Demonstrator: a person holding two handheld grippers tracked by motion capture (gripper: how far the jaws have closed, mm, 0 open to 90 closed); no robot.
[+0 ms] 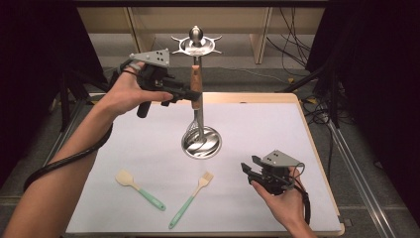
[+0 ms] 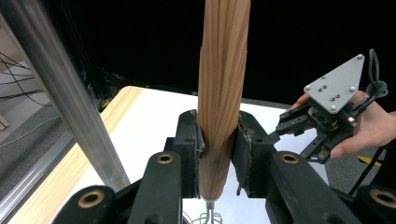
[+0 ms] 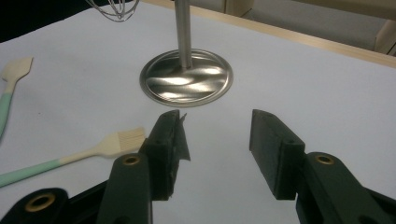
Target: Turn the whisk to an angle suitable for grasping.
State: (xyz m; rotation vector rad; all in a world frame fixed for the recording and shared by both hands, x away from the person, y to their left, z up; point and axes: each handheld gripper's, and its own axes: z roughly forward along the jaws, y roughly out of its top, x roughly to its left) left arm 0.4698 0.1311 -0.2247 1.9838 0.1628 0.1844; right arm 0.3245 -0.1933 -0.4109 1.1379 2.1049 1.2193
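Left claw (image 1: 190,95): I have it clamped on the whisk's wooden handle, pads pressing from both sides, held high above the mat.
Right claw (image 1: 251,167): I hold it low over the mat's near right part, jaws apart, nothing between them.
Whisk (image 1: 196,84): upright in my left claw, handle on top; wire head hangs down beside the stand's pole, just above the base.
Stand (image 1: 201,143): round steel base at mid-mat, thin pole rising to a hooked top ring.
Spatula (image 1: 139,189): lies flat on the near left of the mat, green handle, pale blade.
Brush (image 1: 191,199): lies just right of the spatula, green handle, pale bristles pointing away from me.
Mat (image 1: 277,129): white, covers the wooden table.
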